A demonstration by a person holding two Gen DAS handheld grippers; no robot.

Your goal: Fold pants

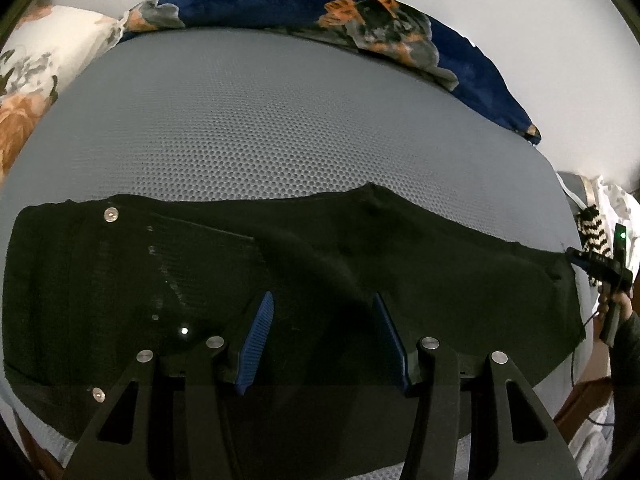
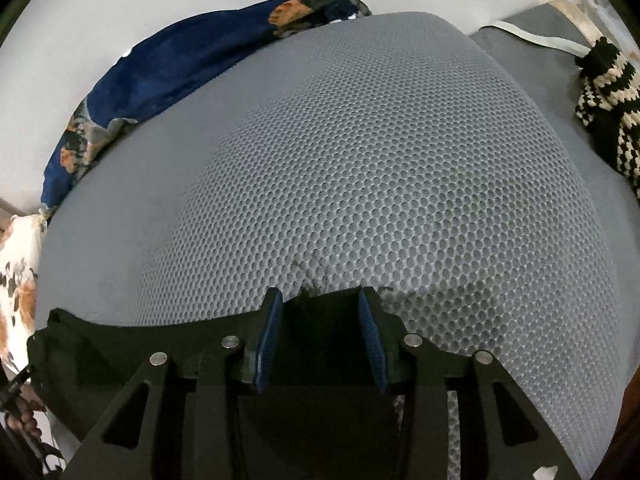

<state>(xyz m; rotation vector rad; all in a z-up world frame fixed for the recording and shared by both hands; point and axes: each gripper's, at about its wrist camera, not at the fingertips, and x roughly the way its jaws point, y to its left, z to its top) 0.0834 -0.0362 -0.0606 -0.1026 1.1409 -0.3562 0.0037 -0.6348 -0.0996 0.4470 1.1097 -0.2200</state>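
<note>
We count one pair of black pants (image 1: pixel 304 264) on one grey mesh bed (image 1: pixel 256 120). We count two tongs: left tongs (image 1: pixel 322 312) and right tongs (image 2: pixel 320 312). We count one navy floral blanket (image 1: pixel 280 4), one white floral pillow (image 1: pixel 36 60) and one black-and-cream knitted item (image 2: pixel 608 96).

No text, label, brand name, number or sign can be read in either wrist view. The black pants (image 1: pixel 280 264) lying under and ahead of the left gripper's jaws carry only plain round metal buttons, with no lettering that can be made out. The gray mesh mattress (image 2: pixel 380 184) ahead of the right gripper's jaws and the dark blue floral blanket (image 1: pixel 360 24) far beyond the jaws show only pattern, no writing.
</note>
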